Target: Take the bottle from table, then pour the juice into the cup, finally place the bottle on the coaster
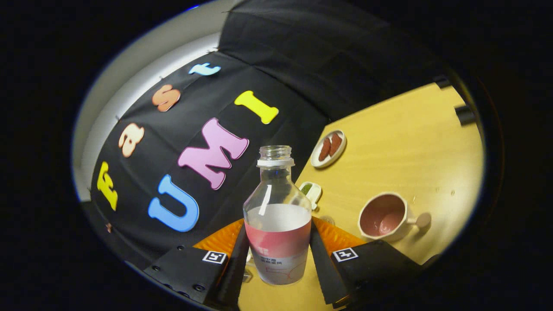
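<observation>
Bottle [277, 216]: clear, white cap-ring, pink-and-white label. Cup [386, 217]: cream outside, pink inside. Table [414, 142]: pale yellow wood. Plate [329, 149]: white, brown pieces. Small dish [312, 191]: white, green contents.

A pale wooden counter [402, 142] runs up to the booth's black cloth wall [276, 56]. Near the counter's far edge, close against the wall, sits a small oval white dish [328, 149] holding two reddish-brown pieces [330, 146] laid side by side. Nearer than that dish along the same edge rests a smaller white dish [312, 191] with something green [306, 188] in it; what the green item is cannot be made out. Well away from the oval dish, at the counter's farthest corner, two dark blocks [465, 115] sit at the counter's edge. Behind the cloth wall's top, a light grey surface [142, 65] curves away.
</observation>
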Demonstrator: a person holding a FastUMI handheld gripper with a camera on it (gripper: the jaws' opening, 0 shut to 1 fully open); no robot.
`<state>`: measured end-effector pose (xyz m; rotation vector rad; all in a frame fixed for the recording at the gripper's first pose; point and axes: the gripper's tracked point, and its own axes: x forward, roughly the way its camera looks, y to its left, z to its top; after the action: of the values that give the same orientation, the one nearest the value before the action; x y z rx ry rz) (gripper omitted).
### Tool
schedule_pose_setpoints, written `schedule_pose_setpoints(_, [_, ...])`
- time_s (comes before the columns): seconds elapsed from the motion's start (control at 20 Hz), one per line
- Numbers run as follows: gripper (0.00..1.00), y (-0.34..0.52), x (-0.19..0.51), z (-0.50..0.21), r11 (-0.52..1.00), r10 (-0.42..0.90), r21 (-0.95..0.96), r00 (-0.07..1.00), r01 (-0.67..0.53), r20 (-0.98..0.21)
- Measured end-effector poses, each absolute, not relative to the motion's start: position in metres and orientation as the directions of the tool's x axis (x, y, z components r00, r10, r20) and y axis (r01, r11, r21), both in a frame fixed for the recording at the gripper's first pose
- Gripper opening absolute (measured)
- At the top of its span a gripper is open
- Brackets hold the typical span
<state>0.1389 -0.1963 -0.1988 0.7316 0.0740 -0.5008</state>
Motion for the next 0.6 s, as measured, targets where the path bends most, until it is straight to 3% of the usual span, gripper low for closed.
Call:
schedule_pose_setpoints(0.25, [0.74,-0.202,0.173,-0.162,0.841,-0.464,0.277,0.883,0.465,-0.073])
schedule_pose_setpoints(0.6, [0.74,-0.215,0.231,-0.183,0.865,-0.499,-0.038,0.866,0.500,0.040])
